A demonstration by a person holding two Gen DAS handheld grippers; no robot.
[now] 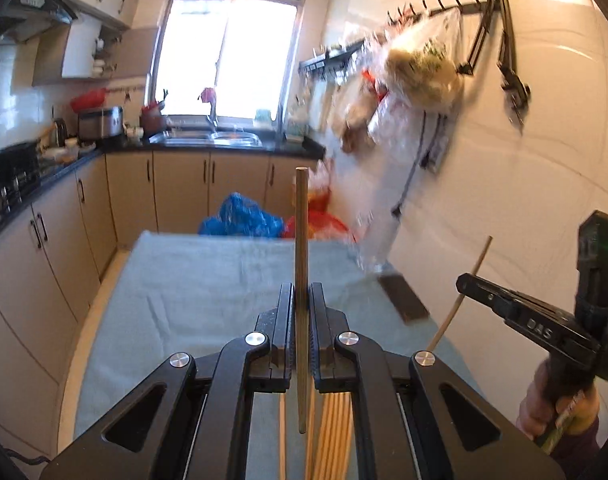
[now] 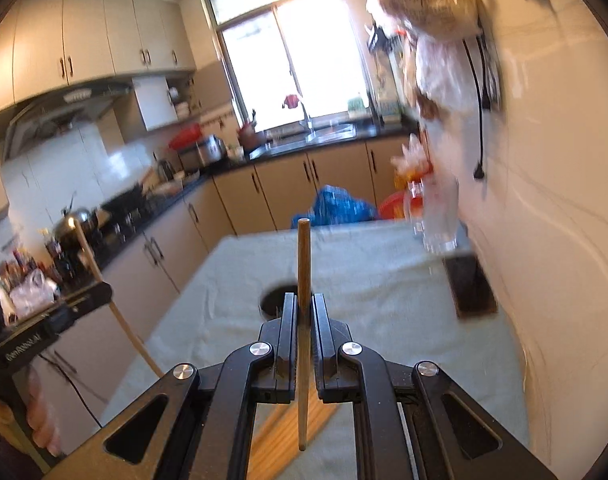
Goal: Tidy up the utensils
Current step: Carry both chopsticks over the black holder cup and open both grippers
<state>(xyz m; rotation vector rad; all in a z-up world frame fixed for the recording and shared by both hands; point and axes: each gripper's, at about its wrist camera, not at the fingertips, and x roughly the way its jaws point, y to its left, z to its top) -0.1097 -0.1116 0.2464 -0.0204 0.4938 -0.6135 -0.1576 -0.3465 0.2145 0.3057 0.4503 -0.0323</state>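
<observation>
My left gripper [image 1: 302, 296] is shut on a wooden chopstick [image 1: 301, 216] that stands upright between its jaws, above a table covered with a grey-green cloth [image 1: 192, 280]. My right gripper [image 2: 304, 304] is shut on another wooden chopstick [image 2: 303, 256], also upright. Each gripper shows in the other's view: the right one [image 1: 464, 280] at the right with its chopstick [image 1: 478, 264], the left one [image 2: 104, 292] at the left with its chopstick [image 2: 88, 256]. A bundle of several wooden chopsticks [image 1: 336, 432] lies on the cloth under the grippers; it also shows in the right wrist view [image 2: 280, 432].
A dark round holder opening [image 2: 274, 300] sits on the cloth ahead. A clear glass [image 2: 436, 220] and a dark flat slab [image 2: 470, 288] stand by the white wall at the right. Blue and red bags [image 1: 244, 216] lie beyond the table. Kitchen counters run along the left.
</observation>
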